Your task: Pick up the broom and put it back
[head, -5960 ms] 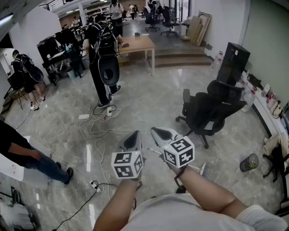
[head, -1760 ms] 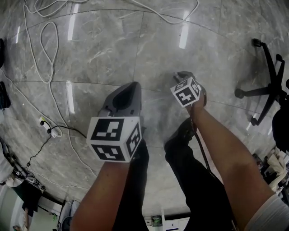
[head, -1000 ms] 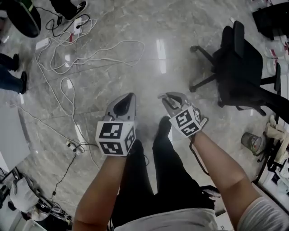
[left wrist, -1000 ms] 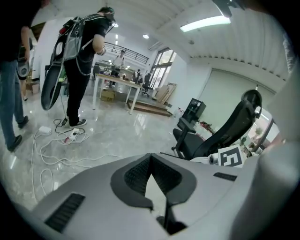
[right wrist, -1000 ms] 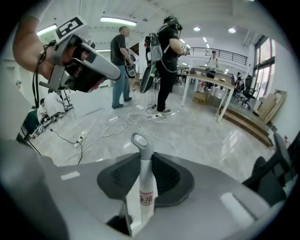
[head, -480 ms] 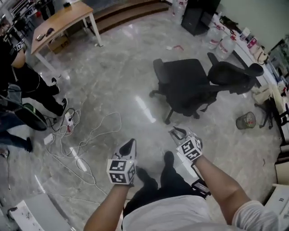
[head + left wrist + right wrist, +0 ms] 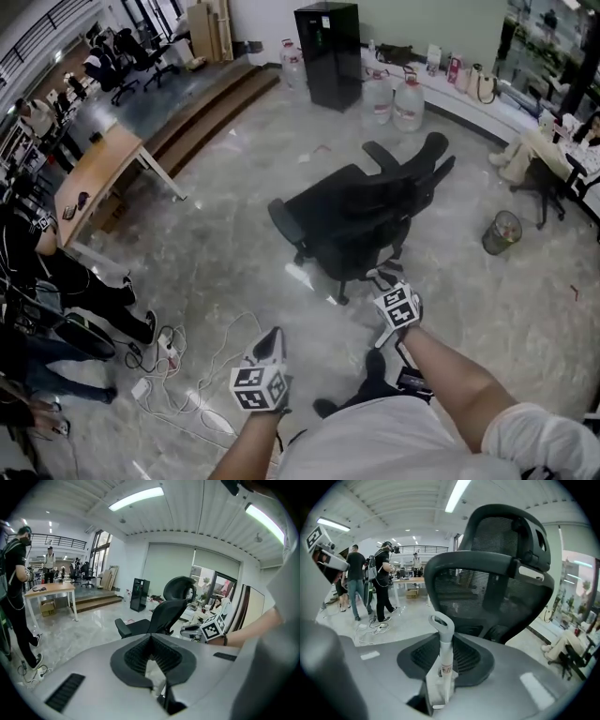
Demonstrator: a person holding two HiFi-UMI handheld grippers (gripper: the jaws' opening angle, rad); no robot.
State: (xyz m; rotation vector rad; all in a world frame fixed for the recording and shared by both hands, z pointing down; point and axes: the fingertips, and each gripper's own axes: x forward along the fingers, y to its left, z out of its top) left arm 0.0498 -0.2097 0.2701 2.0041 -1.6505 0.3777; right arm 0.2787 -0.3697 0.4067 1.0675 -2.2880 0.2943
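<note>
The broom is clamped by its handle in the right gripper, with its looped end standing up before the office chair. The left gripper is closed on nothing. For the carry, the handle is best gripped firmly and steered clear of the chair. One broom, one nearby chair, one bin and two grippers are counted.

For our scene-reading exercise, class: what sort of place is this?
Probably an open-plan office or workshop: a black office chair on a polished stone floor, a wooden desk, and large water jugs along the wall.
</note>
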